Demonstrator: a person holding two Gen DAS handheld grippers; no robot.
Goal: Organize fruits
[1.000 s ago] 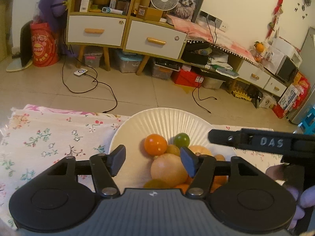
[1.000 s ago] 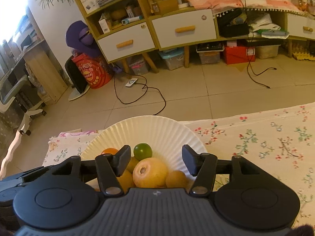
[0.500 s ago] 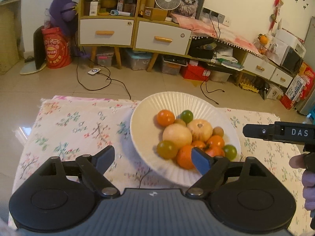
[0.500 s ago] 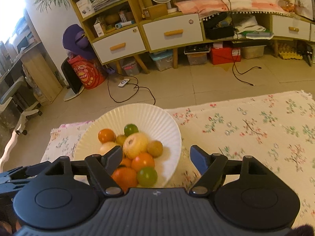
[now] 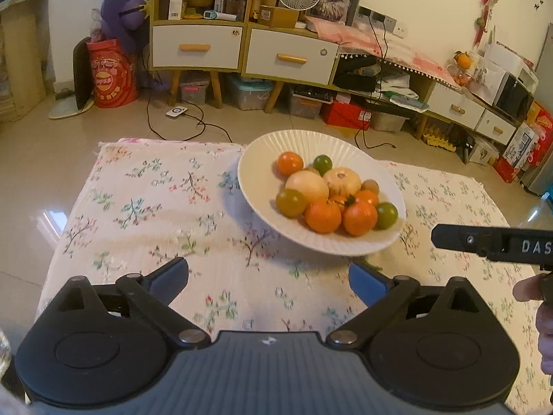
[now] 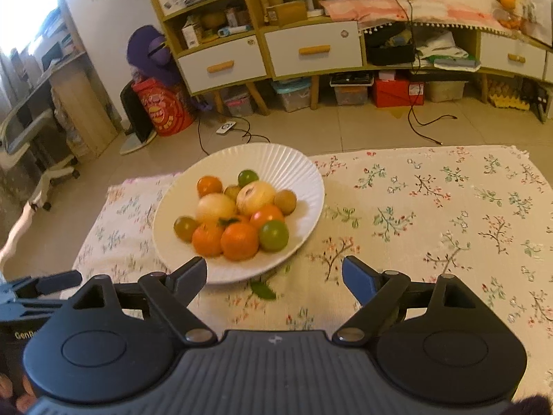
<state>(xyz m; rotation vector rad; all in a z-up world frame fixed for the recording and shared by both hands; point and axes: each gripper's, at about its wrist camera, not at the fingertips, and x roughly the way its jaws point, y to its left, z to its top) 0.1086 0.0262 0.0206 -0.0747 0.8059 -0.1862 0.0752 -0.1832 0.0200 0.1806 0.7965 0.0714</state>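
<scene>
A white ribbed plate (image 5: 262, 145) (image 6: 304, 173) sits on the floral tablecloth and holds several fruits: orange tangerines (image 5: 323, 215) (image 6: 239, 241), green ones (image 5: 386, 215) (image 6: 274, 235), and two pale round fruits (image 5: 307, 186) (image 6: 255, 197). My left gripper (image 5: 269, 278) is open and empty, pulled back near the plate's front edge. My right gripper (image 6: 274, 273) is open and empty, just in front of the plate. The right gripper's side shows at the right of the left wrist view.
The floral cloth (image 5: 145, 207) (image 6: 432, 207) covers a low table. A green leaf (image 6: 262, 290) lies on the cloth by the plate. Beyond are tiled floor, cables, and a drawer cabinet (image 5: 242, 48) with storage boxes beneath.
Both grippers have pulled back and up from the plate and opened wider. The whole plate of fruit now shows in front of them.
</scene>
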